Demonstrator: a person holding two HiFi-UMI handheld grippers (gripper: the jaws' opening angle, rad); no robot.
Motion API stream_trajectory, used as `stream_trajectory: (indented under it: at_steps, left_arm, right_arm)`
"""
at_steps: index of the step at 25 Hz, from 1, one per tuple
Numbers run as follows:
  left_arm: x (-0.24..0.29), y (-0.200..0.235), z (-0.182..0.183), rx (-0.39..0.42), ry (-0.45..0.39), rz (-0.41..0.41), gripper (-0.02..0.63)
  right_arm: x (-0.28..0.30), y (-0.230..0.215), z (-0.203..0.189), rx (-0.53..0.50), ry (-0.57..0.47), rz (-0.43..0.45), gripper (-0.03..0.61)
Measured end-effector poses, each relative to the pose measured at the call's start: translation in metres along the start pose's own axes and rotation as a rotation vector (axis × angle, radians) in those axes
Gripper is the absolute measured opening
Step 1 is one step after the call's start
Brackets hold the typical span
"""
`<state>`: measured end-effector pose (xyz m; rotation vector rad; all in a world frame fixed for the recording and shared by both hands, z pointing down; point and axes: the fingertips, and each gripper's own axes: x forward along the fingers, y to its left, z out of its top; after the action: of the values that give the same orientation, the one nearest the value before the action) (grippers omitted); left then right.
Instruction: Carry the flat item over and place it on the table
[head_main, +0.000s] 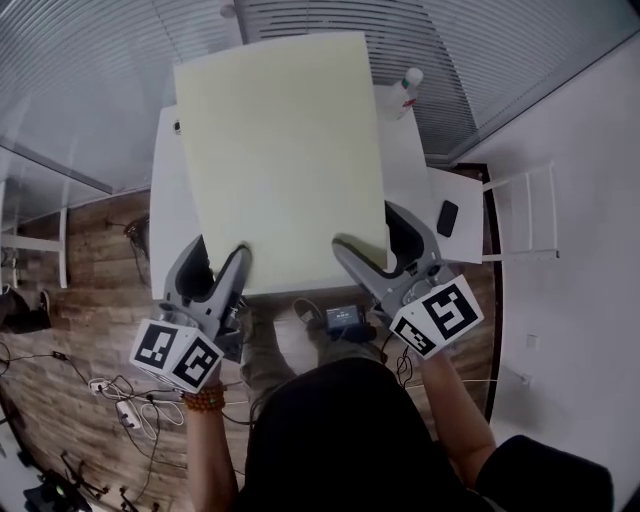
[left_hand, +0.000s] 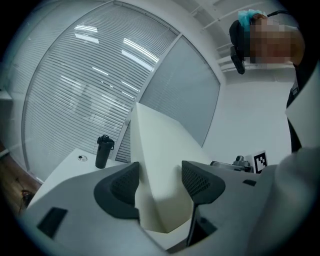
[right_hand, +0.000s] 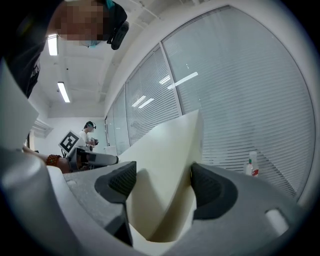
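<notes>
**Flat sheet** (head_main: 280, 160): a large rectangular panel, pale cream, matte and smooth, with straight edges and square corners. It looks stiff. It is hanging in the air over the white table (head_main: 165, 200) and covering most of the tabletop in the head view. In both gripper views it is rising at a slant away from the jaws. Whether its far edge is touching anything cannot be told.

**Left gripper** (head_main: 222, 262): a grey moulded shell with black, fine-meshed pads. It is reaching forward from the person's left side, with its marker cube sitting nearest the body. Its jaws are pinching the near edge of the sheet towards the left corner, with the sheet passing between the two pads.

**Right gripper** (head_main: 372, 245): built the same way and angled inward. It is gripping the same near edge towards the right corner, its jaws clenched on the panel.

**White bottle** (head_main: 403, 92): cylindrical plastic with a red-printed label. It is standing upright on the table's far right corner, just beside the sheet's edge.

**Black bottle** (left_hand: 103, 151): a dark cylinder with a handled lid, standing upright on the table to the left.

**Dark phone** (head_main: 447, 218): a flat rounded rectangle lying on a small white side surface to the right of the table.

**Bead bracelet** (head_main: 205, 400): round amber beads circling the left wrist.

**Floor** (head_main: 80, 290): brown wood-grain planks.
</notes>
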<state>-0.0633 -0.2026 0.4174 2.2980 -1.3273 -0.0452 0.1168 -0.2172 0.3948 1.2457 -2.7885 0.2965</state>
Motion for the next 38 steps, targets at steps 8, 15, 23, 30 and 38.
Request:
stream_trajectory:
  at_steps: [8, 15, 23, 30, 38]
  left_arm:
    - [0.006, 0.008, -0.028, -0.037, 0.049, 0.006, 0.272]
    - [0.012, 0.023, -0.056, -0.078, 0.080, 0.010, 0.272]
    - [0.029, 0.038, -0.083, -0.107, 0.136, 0.022, 0.270]
    - [0.040, 0.048, -0.109, -0.143, 0.195, 0.033, 0.268]
    - [0.056, 0.067, -0.128, -0.164, 0.243, 0.051, 0.268]
  right_arm:
    - [-0.002, -0.005, -0.029, 0.053, 0.048, -0.016, 0.341]
    - [0.005, -0.009, -0.056, 0.078, 0.090, -0.015, 0.340]
    - [0.014, -0.023, -0.091, 0.129, 0.146, -0.029, 0.341]
    - [0.019, -0.032, -0.120, 0.167, 0.195, -0.033, 0.341]
    - [0.034, -0.043, -0.148, 0.210, 0.243, -0.039, 0.341]
